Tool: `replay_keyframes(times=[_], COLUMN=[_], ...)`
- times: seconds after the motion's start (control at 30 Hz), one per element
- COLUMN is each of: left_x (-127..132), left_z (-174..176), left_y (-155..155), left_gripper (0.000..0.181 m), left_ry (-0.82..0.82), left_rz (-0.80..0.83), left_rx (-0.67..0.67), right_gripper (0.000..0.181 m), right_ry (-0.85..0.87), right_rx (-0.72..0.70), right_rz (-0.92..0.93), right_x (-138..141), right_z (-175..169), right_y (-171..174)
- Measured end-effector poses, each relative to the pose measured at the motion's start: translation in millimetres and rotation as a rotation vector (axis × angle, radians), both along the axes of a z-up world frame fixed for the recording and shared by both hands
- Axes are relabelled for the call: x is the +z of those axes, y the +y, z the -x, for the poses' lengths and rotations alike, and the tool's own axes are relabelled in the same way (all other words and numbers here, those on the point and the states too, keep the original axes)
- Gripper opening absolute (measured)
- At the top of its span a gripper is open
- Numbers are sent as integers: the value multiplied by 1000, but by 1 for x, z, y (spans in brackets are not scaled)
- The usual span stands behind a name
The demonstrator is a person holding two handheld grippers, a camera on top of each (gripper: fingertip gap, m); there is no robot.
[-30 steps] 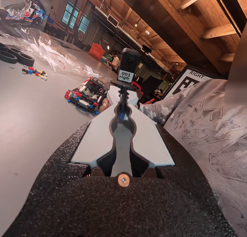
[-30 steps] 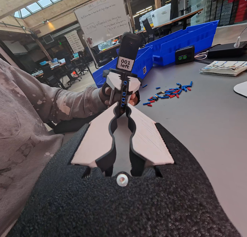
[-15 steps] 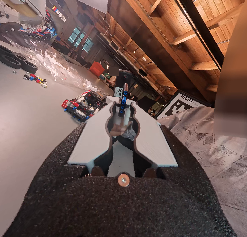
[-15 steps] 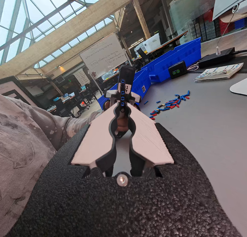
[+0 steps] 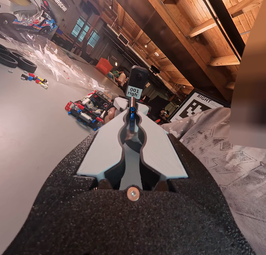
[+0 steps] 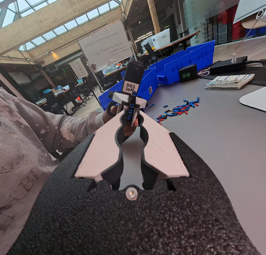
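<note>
A black beam with blue pins (image 5: 131, 115) stands upright between my two grippers, which face each other above the grey table (image 5: 36, 133). My left gripper (image 5: 131, 114) is shut on the beam, whose top sticks out above the tips. My right gripper (image 6: 131, 114) is shut on the same beam (image 6: 131, 107). Each gripper shows in the other's view: the right one (image 5: 119, 102) just behind the beam, and the left one (image 6: 119, 98) likewise. A hand holds each.
A partly built brick car (image 5: 89, 110), black tyres (image 5: 17, 61), small loose parts (image 5: 34, 79) and clear plastic bags (image 5: 57, 64) lie on the left. A pile of blue and red pins (image 6: 179, 108), blue bins (image 6: 187, 64), a black device (image 6: 187, 74) and a booklet (image 6: 228, 81) lie on the right. My left and right fingertips are right by each other.
Both grippers tilted upward and then came partly back down, staying tip to tip. The beam now sticks up higher above the left gripper's tips.
</note>
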State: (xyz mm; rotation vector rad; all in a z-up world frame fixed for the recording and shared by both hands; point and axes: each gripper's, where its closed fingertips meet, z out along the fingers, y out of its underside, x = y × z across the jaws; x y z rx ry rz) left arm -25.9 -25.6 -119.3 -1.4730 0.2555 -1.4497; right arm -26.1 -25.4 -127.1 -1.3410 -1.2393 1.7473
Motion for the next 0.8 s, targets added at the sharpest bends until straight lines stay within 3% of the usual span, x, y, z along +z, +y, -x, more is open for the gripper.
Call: replay_keyframes(times=[0.03,0.8], left_x=[-1,-7], left_z=[-2,-16], left_y=[-1,-6], left_gripper=[4,6], left_ry=[11,122], left_rz=[-1,-42], left_rx=[-9,-21], right_gripper=[15,7], right_ry=[8,19], right_rx=[2,45], right_rz=[14,-18], right_x=[2,5], right_z=[-1,-6], right_y=[1,-5])
